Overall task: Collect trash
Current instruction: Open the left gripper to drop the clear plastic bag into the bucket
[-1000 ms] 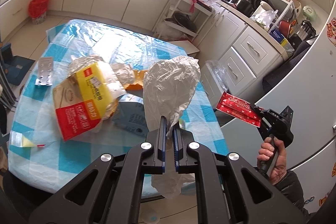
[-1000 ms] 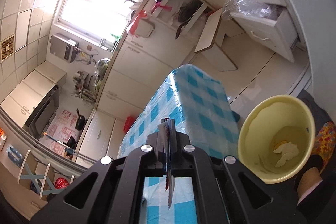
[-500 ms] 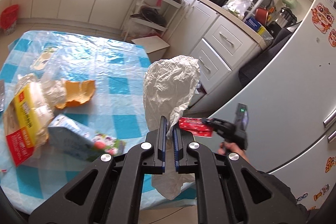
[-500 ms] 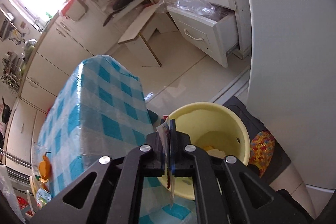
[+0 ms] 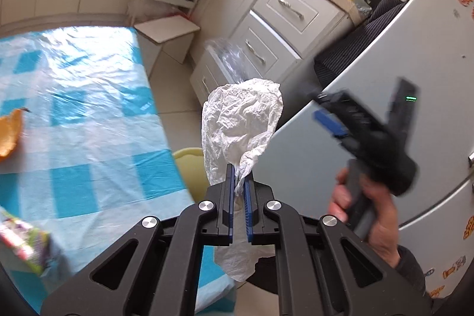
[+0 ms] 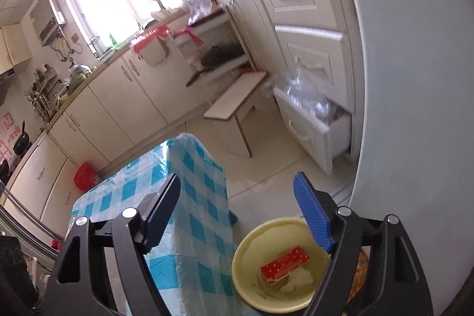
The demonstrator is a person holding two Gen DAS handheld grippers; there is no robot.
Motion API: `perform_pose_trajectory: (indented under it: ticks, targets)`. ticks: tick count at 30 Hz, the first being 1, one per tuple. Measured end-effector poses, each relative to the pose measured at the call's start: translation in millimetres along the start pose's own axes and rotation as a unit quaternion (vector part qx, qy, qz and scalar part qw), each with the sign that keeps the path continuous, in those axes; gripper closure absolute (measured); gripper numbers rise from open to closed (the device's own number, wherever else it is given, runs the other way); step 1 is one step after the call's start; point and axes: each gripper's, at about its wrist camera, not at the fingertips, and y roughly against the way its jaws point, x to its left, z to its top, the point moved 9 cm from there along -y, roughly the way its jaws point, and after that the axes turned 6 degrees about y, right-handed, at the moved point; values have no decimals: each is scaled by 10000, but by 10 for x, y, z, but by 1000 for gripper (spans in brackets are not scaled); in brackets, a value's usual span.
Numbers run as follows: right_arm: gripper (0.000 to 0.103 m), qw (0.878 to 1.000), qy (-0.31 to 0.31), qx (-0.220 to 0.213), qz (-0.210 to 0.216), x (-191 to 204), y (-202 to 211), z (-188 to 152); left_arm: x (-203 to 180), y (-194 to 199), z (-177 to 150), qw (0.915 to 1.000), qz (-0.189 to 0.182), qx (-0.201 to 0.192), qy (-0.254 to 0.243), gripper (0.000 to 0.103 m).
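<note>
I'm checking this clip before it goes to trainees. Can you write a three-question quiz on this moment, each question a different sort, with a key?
1. True or false: the left gripper is empty.
2. Where does the red wrapper lie?
A. on the checked tablecloth
B. inside the yellow bin
C. between the fingers of the right gripper
3. Fill in: the left gripper holds a crumpled white ____.

Key:
1. False: it is shut on the crumpled white paper.
2. B: the right gripper's fingers have just been opening, nothing is between them, and the wrapper lies in the bin beside the table.
3. paper
</note>
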Motion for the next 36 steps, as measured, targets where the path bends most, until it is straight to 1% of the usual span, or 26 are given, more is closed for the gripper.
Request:
perform_pose_trajectory:
  ticks: [1,2,5,8,9,11,12,13,14,15,20,25,28,31,36]
  targets:
    - [25,9998,-2,-184,-25,-25,65,41,-20,-161,-3,9999,-24,87,76,97]
    - [25,9996,-86,-278,-7,-57,88,63,-33,-294,-3,9998,-8,148,113,97]
    - [25,9985,-378,-354,150,-121,79,130,-25,-707,-29,9990,127,371,214,97]
    - [25,9977,-452,-444,232,-131,86,200,34,-1079,-84,9969,365,603,336,97]
    - [25,9976,-449,-460,256,-104,101,216,58,-1160,-92,9962,426,652,387,97]
    - [25,9974,-443,-479,296,-80,113,226,86,-1267,-106,9951,427,760,456,96]
    - [25,9974,-433,-479,308,-63,105,230,90,-1289,-100,9950,446,769,458,95]
    - [25,9975,-422,-468,318,-34,98,240,89,-1293,-91,9951,450,761,448,91]
    - [25,9976,-424,-450,324,-22,84,229,83,-1288,-80,9952,447,749,442,85]
    - [25,9976,-431,-423,334,-9,65,221,90,-1276,-69,9954,449,729,439,83]
    - [25,9978,-385,-412,336,69,40,225,152,-1162,-4,9954,416,668,544,65]
    - [25,9980,-317,-430,336,126,6,228,189,-1026,44,9957,376,619,585,64]
    - [25,9980,-378,-372,346,119,-24,219,225,-877,36,9960,423,530,574,63]
    - [25,9978,-414,-332,385,156,-52,216,280,-622,-21,9966,598,365,429,58]
    - [24,9985,-190,-218,468,345,-113,167,448,-53,-166,9951,935,100,320,51]
